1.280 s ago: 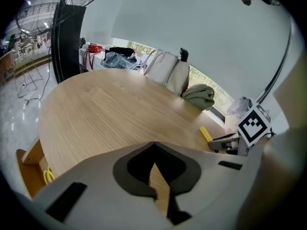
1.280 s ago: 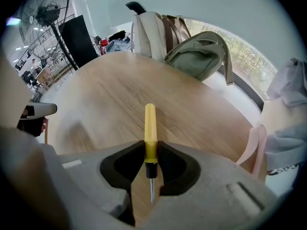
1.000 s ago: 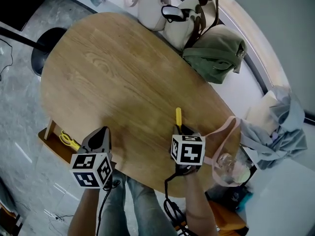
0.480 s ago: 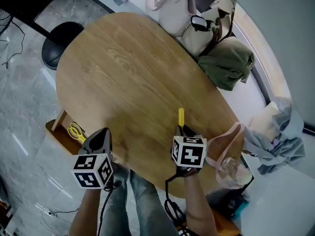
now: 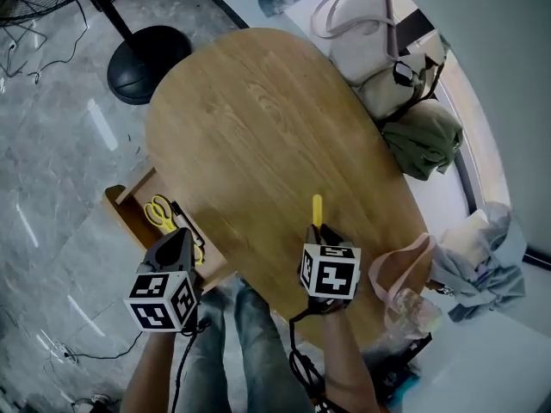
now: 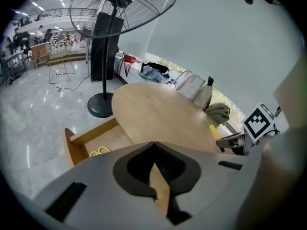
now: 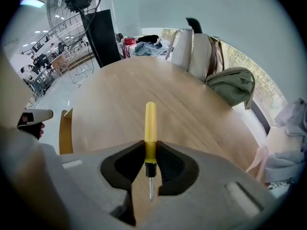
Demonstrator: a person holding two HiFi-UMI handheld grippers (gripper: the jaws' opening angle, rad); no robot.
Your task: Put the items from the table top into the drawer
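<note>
The right tongs (image 7: 150, 146) pinch the screwdriver (image 7: 150, 123), handle forward; the drawer (image 5: 127, 217) lies leftward, near the closed, empty left tongs (image 6: 153, 145).

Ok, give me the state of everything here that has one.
drawer: pulled open
scissors: lying in the drawer
screwdriver: clamped by its yellow handle
left tongs: shut, empty
right tongs: shut on the screwdriver

A slim screwdriver (image 7: 150, 123) with a yellow handle and thin metal shaft is clamped between the jaws of the right gripper (image 7: 149, 152), its handle pointing out over the wooden surface (image 5: 258, 127). The wooden drawer (image 5: 120, 215) stands open, with yellow-handled scissors (image 5: 160, 213) lying inside.
</note>
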